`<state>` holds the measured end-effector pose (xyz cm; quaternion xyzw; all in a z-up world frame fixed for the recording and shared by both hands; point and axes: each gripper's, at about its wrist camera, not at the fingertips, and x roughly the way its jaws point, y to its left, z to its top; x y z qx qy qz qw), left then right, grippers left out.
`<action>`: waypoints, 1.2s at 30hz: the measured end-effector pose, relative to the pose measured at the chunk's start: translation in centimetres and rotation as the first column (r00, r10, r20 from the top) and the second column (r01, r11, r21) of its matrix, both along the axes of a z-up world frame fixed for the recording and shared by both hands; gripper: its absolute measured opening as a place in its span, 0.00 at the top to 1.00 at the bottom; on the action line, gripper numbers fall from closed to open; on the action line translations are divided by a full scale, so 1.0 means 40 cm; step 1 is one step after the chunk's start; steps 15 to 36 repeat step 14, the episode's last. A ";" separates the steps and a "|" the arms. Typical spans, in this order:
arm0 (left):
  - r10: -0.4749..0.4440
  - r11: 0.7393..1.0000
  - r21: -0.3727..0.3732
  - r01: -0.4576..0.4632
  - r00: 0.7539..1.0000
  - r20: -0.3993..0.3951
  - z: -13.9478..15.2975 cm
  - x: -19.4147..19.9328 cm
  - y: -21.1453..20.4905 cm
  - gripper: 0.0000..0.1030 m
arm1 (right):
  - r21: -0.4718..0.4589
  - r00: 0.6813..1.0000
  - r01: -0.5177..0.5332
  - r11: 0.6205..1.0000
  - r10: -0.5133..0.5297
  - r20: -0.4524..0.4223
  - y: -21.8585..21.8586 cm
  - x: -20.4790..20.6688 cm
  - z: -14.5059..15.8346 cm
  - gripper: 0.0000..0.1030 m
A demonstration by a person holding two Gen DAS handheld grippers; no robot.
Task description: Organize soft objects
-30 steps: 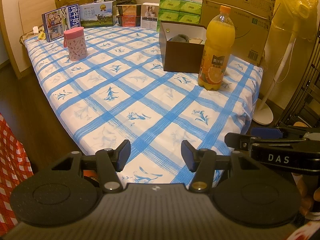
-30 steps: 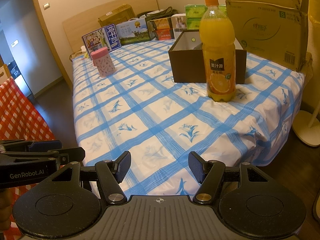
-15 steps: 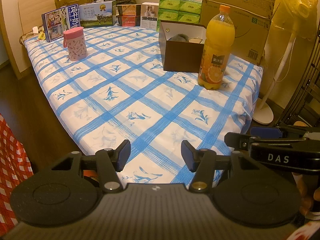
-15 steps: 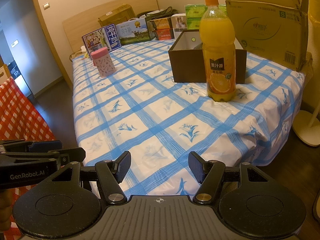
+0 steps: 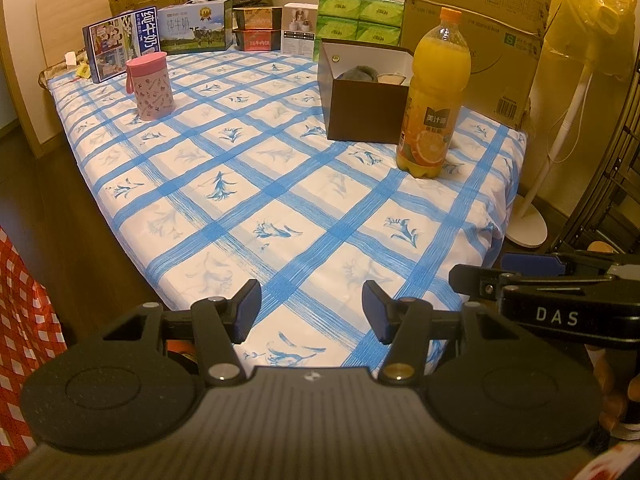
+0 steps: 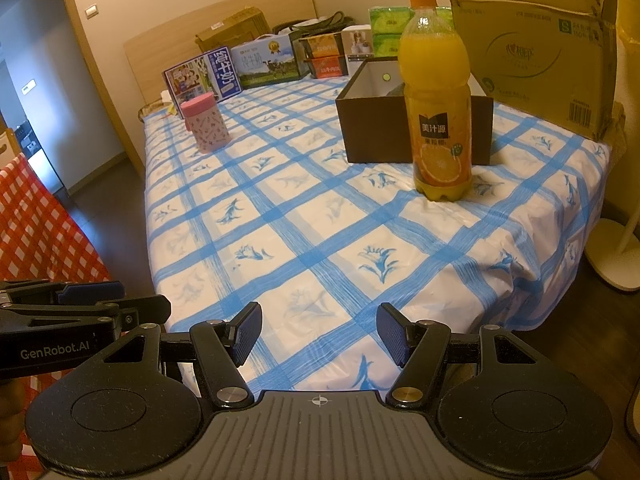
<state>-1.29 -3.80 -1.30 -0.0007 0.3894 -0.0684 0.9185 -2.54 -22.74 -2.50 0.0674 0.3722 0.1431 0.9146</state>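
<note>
Standing on the bed [image 5: 280, 184] are one orange juice bottle [image 5: 434, 100], one pink canister [image 5: 150, 86] and one dark open box [image 5: 368, 110]; two milk cartons [image 5: 196, 30] and one large cardboard box [image 5: 480, 20] are sitting along the far edge.

A grey soft object [image 5: 357, 73] and a pale one [image 5: 392, 77] beside it are seen lying inside the open dark brown box [image 5: 366, 114], well ahead of the fingers, right of centre.
</note>
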 end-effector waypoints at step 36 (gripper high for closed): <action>0.009 1.000 -0.004 -0.009 1.000 -0.009 -0.013 0.014 0.001 0.46 | -0.001 1.000 0.002 1.000 -0.002 -0.004 -0.002 0.000 -0.010 0.38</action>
